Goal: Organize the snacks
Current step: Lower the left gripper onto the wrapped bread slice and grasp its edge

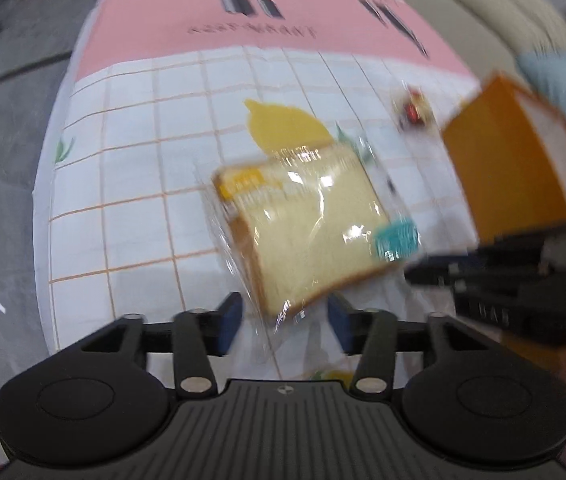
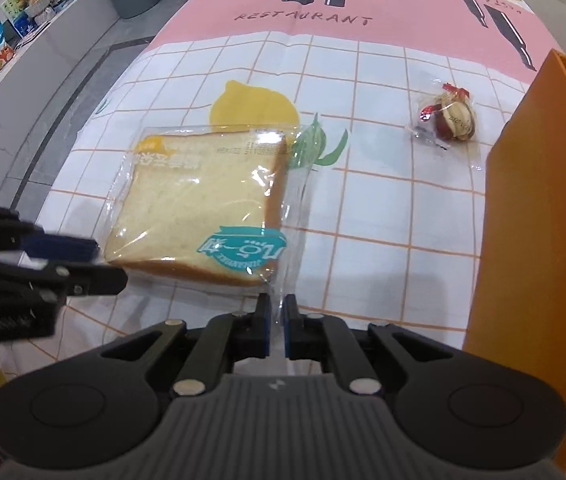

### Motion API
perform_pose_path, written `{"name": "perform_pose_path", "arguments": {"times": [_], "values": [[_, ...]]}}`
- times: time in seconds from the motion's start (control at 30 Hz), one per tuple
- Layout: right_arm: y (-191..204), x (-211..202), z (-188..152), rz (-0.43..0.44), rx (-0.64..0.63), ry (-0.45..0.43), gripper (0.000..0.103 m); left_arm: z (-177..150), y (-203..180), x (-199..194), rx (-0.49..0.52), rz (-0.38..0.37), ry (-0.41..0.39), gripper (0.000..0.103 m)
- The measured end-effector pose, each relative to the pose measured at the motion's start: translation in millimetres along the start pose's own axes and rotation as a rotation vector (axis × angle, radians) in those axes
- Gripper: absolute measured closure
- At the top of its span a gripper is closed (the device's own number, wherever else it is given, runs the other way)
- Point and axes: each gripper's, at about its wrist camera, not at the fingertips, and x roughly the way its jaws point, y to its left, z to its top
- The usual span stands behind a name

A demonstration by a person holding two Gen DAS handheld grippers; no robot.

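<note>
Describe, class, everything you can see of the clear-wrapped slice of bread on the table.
The clear-wrapped slice of white bread is one square slice with a tan crust, sealed in a glossy transparent plastic wrapper with a yellow printed patch at one corner and a teal logo near the opposite edge. It lies about flat on the white gridded tablecloth, partly over a printed lemon. The right gripper is shut on the wrapper's loose clear edge. The left gripper is open around the near corner, its pads not pressing.

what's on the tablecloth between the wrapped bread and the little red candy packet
Nothing stands there. In the right wrist view, only printed tablecloth, with its green leaf print, separates the bread from the candy packet.
</note>
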Motion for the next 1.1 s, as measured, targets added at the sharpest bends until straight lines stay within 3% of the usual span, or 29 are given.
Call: {"name": "perform_pose_path", "arguments": {"times": [0.1, 0.2, 0.3, 0.47, 0.5, 0.53, 0.6, 0.9, 1.1], "values": [[-2.1, -8.6, 3.2, -0.011, -0.009, -0.026, 0.085, 7.3, 14.1, 0.8, -0.089, -0.003, -0.023, 0.041], [-2.7, -14.6, 8.6, -0.009, 0.003, -0.049, 0.083, 12.3, 22.5, 9.4, -0.151, -0.009, -0.021, 0.041], [-1.6, -22.8, 13.1, -0.008, 0.033, -0.081, 0.065, 12.2, 23.5, 17.9, -0.171, 0.000, -0.013, 0.041], [2.2, -24.8, 20.0, -0.019, 0.037, -0.114, 0.066, 10.9, 24.2, 22.3, -0.189, -0.019, -0.016, 0.041], [1.9, -20.5, 22.3, -0.029, 0.042, -0.108, 0.068, 10.9, 24.8, 22.2, -0.195, -0.024, -0.016, 0.040], [1.1, -15.6, 24.3, -0.038, 0.047, -0.102, 0.077, 10.7, 25.6, 22.3, -0.200, -0.028, -0.015, 0.039], [-1.3, -6.9, 27.2, -0.031, 0.065, -0.089, 0.082, 10.3, 28.3, 23.9, -0.214, -0.038, -0.012, 0.036], [-7.3, 6.1, 25.5, -0.024, 0.112, -0.065, 0.081, 18.5, 18.3, 33.6, -0.175, -0.069, -0.031, 0.021], [-10.6, 7.4, 24.3, -0.012, 0.122, -0.063, 0.081, 19.9, 6.3, 37.3, -0.110, -0.063, -0.050, 0.026]]}}
